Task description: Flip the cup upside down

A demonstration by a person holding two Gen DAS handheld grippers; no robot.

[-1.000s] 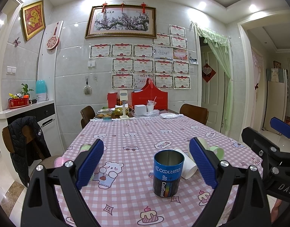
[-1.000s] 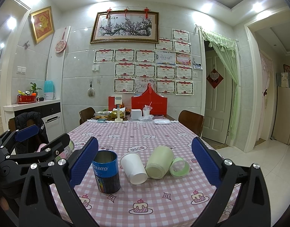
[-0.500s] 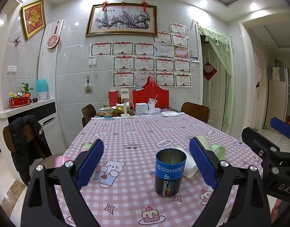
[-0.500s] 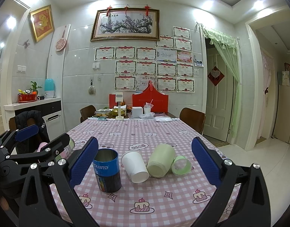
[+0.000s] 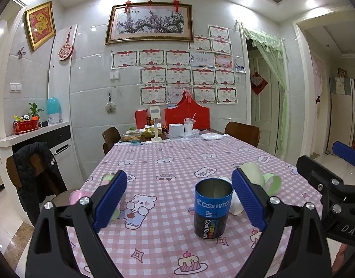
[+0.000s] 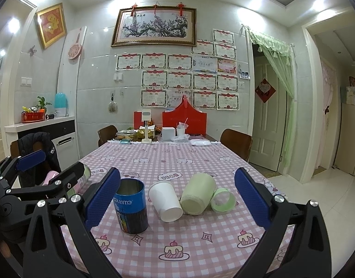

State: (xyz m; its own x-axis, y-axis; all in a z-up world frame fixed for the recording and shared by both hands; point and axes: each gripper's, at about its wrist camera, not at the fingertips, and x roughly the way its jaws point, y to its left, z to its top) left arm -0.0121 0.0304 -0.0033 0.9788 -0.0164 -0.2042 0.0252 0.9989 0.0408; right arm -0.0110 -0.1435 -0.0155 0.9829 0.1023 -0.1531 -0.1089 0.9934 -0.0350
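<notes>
Left gripper [image 5: 179, 199]: jaws spread wide, blue pads clear of everything, nothing held. Right gripper [image 6: 177, 197]: jaws likewise spread wide, nothing held. Both units hover above the near edge of the table, side by side, the left one visible at the left border of the right wrist view. Directly ahead of the left gripper, nearer its right pad, stands the blue tin cup [image 5: 213, 208], upright, mouth up, base on the pink checked tablecloth [image 5: 168, 162]; in the right wrist view the same cup sits just beside the right gripper's left pad. To the cup's right lie three further vessels on their sides, in a row: a white paper cup [image 6: 165, 201], a pale green cup [image 6: 197, 194] touching or almost touching it, and a small green cup [image 6: 223, 199] with its open mouth facing the camera. At the left table edge more cups are partly hidden behind the left gripper; their pose cannot be determined. Which cup the task intends is not certain; the upright blue tin cup is the likely candidate. Task status, as judged: not started. No cup is gripped and none stands mouth-down. Remaining steps: approach, close on the cup wall, lift, rotate half a turn, set down on the rim, release
</notes>
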